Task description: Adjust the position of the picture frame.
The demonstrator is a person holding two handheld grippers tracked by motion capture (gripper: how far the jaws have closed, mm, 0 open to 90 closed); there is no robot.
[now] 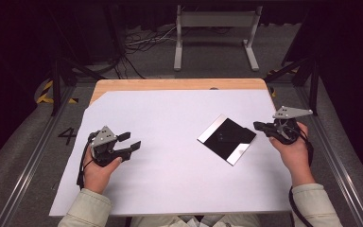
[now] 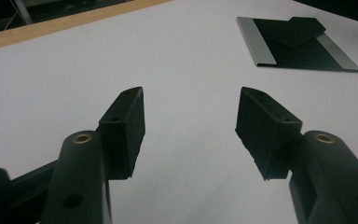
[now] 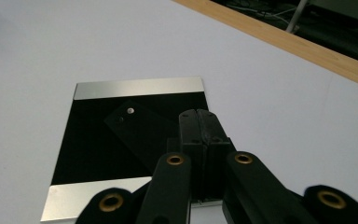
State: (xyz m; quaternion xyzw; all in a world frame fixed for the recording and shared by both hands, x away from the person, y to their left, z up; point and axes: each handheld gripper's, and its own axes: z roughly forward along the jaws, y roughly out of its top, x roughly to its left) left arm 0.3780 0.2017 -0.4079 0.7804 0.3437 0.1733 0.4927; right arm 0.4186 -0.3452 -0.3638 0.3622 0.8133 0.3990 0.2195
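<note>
Surroundings: a white sheet [image 1: 170, 142] covers the wooden table [image 1: 179, 84]; a white metal frame [image 1: 216, 33] and loose cables [image 1: 144, 40] lie on the floor beyond the far edge.
Obstructions: the sheet between the grippers and the plate is bare.
Plate: a square black plate [image 1: 227, 139] with silver strips on two opposite edges, flat, turned diagonally, right of centre; a small dark rectangular piece [image 3: 137, 133] lies on it.
Left gripper [image 1: 131, 142]: near left, well apart from the plate, jaws spread wide, nothing between them.
Right gripper [image 1: 257, 125]: just beside the plate's right corner, jaws pressed together, nothing between them.
</note>
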